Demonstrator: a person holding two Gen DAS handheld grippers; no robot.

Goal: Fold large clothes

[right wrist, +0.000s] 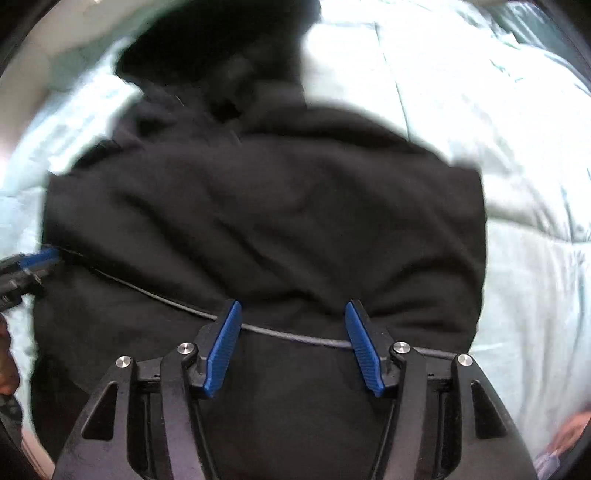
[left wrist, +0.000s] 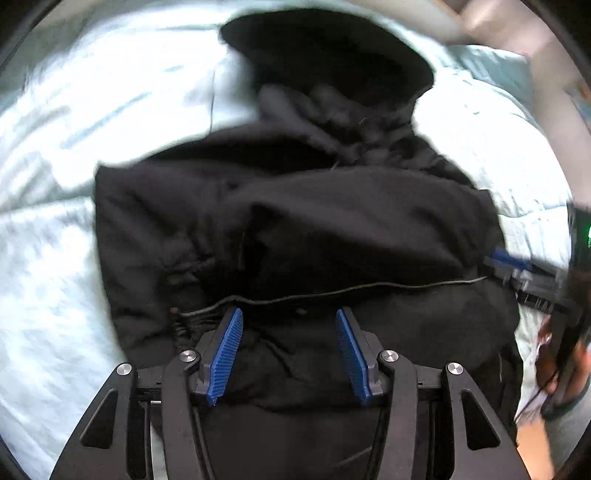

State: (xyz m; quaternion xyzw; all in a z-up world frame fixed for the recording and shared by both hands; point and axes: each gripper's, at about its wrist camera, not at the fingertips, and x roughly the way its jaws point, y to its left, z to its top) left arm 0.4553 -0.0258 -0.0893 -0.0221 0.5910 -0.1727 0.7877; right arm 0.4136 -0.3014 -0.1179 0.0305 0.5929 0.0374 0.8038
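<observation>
A black hoodie (left wrist: 314,206) lies partly folded on a pale bed, hood (left wrist: 332,55) at the far end. It fills the right wrist view (right wrist: 258,206) too. A thin grey cord (left wrist: 351,290) runs across its near part; it also shows in the right wrist view (right wrist: 295,336). My left gripper (left wrist: 290,317) is open above the hoodie's near edge, jaws apart with cloth beneath. My right gripper (right wrist: 293,310) is open over the cord. The right gripper (left wrist: 517,271) shows at the hoodie's right edge in the left wrist view. The left gripper (right wrist: 33,264) shows at the left edge in the right wrist view.
A pale blue-white quilted bedspread (left wrist: 55,258) covers the bed on all sides of the hoodie, also in the right wrist view (right wrist: 517,221). A wall or headboard (left wrist: 498,22) runs beyond the bed. The person's hand (left wrist: 561,354) holds the right gripper's handle.
</observation>
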